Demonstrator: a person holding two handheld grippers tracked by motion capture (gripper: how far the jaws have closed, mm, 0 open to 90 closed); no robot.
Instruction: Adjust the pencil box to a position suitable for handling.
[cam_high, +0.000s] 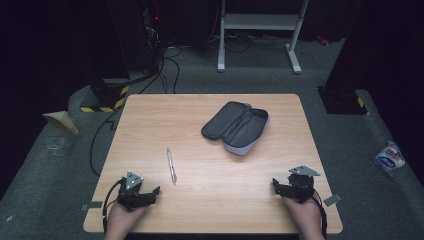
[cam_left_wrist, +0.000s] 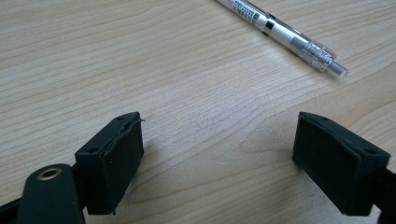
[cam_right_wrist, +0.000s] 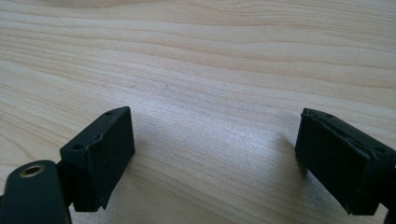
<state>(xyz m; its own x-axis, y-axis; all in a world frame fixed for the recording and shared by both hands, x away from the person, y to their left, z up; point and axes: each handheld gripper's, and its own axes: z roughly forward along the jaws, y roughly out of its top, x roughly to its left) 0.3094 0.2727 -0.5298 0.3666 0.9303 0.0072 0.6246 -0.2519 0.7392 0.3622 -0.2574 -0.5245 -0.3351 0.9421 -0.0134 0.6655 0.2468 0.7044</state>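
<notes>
pen (cam_high: 171, 166): lay flat on the desk (cam_high: 210, 210), just ahead and to the right of my left tongs (cam_high: 146, 194) — well short of the open pencil case (cam_high: 236, 127).
left tongs: jaws wide, nothing between them.
right tongs (cam_high: 281, 187): jaws wide too, empty, resting near the desk's right edge.
handling: i judged the pen light, stiff, smooth — likely to roll.
hold: mid-barrel, pinched across its width.

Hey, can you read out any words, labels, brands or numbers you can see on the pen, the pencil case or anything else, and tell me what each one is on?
No text can be read.
Pen: small black print on the barrel, too small and blurred to read.
Pencil case: no lettering visible.
Packet on the floor: a blue mark, too small to read.
</notes>
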